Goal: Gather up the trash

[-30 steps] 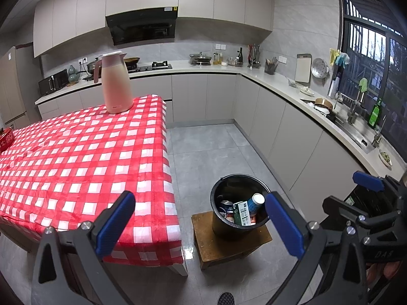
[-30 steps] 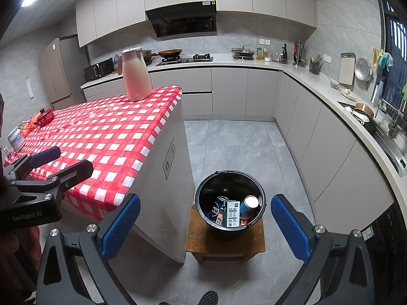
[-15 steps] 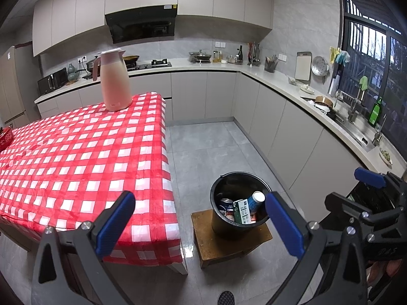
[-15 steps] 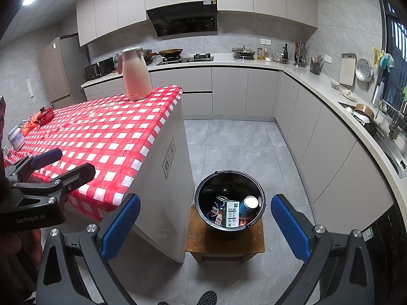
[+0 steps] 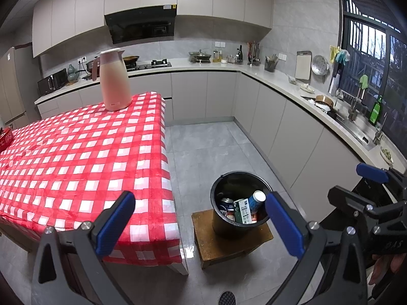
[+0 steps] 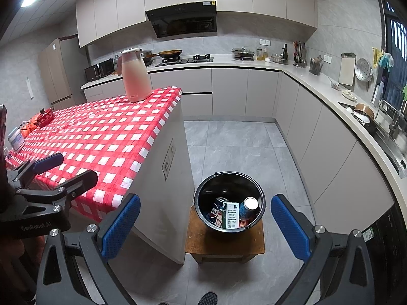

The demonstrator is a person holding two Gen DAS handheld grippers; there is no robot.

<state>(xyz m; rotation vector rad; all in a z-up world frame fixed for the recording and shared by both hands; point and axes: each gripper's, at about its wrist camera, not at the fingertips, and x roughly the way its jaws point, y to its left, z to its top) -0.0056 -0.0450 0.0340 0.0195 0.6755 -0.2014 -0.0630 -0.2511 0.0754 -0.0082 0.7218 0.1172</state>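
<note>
Kitchen stock at the bin

While both grippers hang above the floor with nothing between their fingers, the items stand as follows

Left gripper (image 5: pixel 199 225): blue pads spread wide apart, empty, held over the grey floor tiles between the table and the bucket. It also shows at the left edge of the right wrist view (image 6: pixel 64 169), jaws parted there too

Right gripper (image 6: pixel 204 225): blue pads wide apart, empty, raised over the bucket and stool. In the left wrist view it sits at the right edge (image 5: pixel 361 185), jaws parted

Bucket (image 6: pixel 201 209): black, round, upright on a low wooden stool (image 6: pixel 223 249), on the floor just right of the table's near corner

Trash, all inside the bucket: a green and white carton (image 6: pixel 231 219) standing on end, a blue can (image 6: pixel 248 207) tilted against the right wall with its pale end up, another can (image 6: pixel 219 201) to the left, and red wrappers under them, too small to tell apart

Table (image 5: pixel 76 152): covered by a red and white checked cloth, left of the bucket. One pink jug (image 5: pixel 113 80) upright at its far corner. A small red pot (image 6: pixel 45 117) and a jar (image 6: pixel 15 138) at its left end

Counter (image 5: pixel 279 80): runs along the far and right walls, with a hob, pans, bottles, a cutting board and a sink
</note>
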